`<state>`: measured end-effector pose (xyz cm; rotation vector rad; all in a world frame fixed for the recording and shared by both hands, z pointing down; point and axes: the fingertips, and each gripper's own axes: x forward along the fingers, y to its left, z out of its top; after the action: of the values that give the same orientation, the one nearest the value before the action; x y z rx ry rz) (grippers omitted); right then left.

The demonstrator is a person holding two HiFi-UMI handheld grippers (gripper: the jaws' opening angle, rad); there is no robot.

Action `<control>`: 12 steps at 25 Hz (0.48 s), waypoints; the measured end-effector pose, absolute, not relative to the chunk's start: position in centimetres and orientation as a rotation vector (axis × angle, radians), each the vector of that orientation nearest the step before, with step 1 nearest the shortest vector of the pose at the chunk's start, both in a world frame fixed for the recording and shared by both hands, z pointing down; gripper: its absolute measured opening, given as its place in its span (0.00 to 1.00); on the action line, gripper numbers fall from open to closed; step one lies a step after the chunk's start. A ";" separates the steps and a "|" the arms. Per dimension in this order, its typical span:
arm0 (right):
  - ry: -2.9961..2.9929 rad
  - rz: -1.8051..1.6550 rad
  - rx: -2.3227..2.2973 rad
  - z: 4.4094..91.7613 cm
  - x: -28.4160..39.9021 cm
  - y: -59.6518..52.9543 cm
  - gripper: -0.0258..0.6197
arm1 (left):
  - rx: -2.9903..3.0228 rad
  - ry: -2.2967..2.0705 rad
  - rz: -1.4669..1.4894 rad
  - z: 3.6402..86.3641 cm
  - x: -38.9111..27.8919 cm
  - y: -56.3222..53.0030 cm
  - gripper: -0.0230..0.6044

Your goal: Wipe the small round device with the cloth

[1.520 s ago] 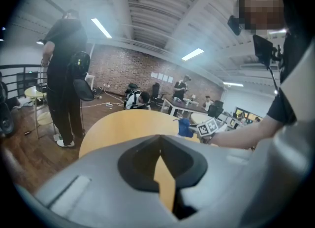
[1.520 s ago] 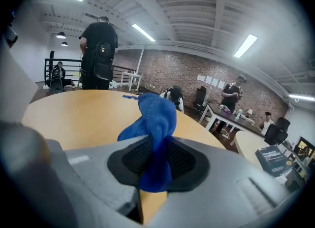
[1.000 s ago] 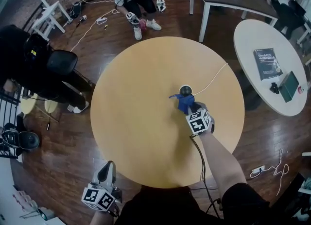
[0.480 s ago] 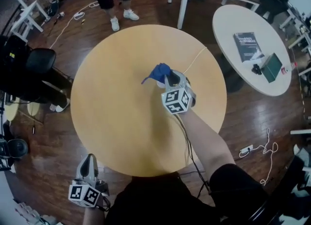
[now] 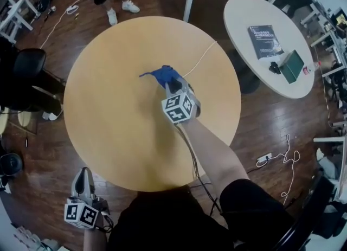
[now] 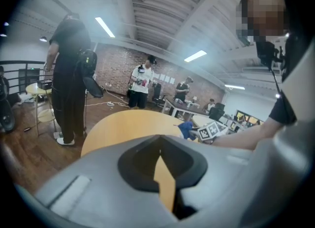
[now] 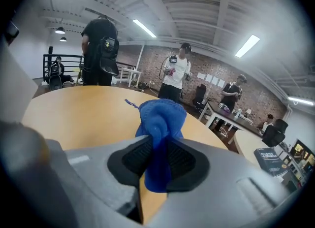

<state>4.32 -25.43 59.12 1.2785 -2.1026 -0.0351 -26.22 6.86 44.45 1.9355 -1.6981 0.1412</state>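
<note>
Right gripper out over the middle of the round wooden table, and its jaws were clamped on the blue cloth! From the right gripper view the cloth was bunched into a wad, pinched between the two dark pads, its bulk sticking out past the tips and one loose thread trailing off to the left. Whether the wad touched the tabletop, no view settled. A white cable ran in from the table's far edge and vanished under the cloth; the small round device itself could not be made out, hidden there if anywhere. Down at the near left, the left gripper hung off the table's edge, well apart from the cloth; in its own view the jaws stood together at the tips with nothing between them. Off to the right, a white table carried a dark book
</note>
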 end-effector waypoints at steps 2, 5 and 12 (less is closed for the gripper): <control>-2.103 -0.026 1.262 59.4 4.3 -25.3 0.17 | 1.944 -1.691 0.145 44.4 -26.0 6.6 0.05; -2.100 -0.004 1.239 59.9 4.4 -25.3 0.17 | 1.960 -1.675 0.148 44.5 -25.3 6.2 0.05; -2.047 0.302 1.108 66.2 5.0 -21.7 0.17 | 1.974 -1.656 0.151 44.9 -24.6 6.5 0.05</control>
<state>5.01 -21.69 66.22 1.1083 -2.0473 0.3019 -24.61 6.54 44.89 1.9744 -1.6562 0.1509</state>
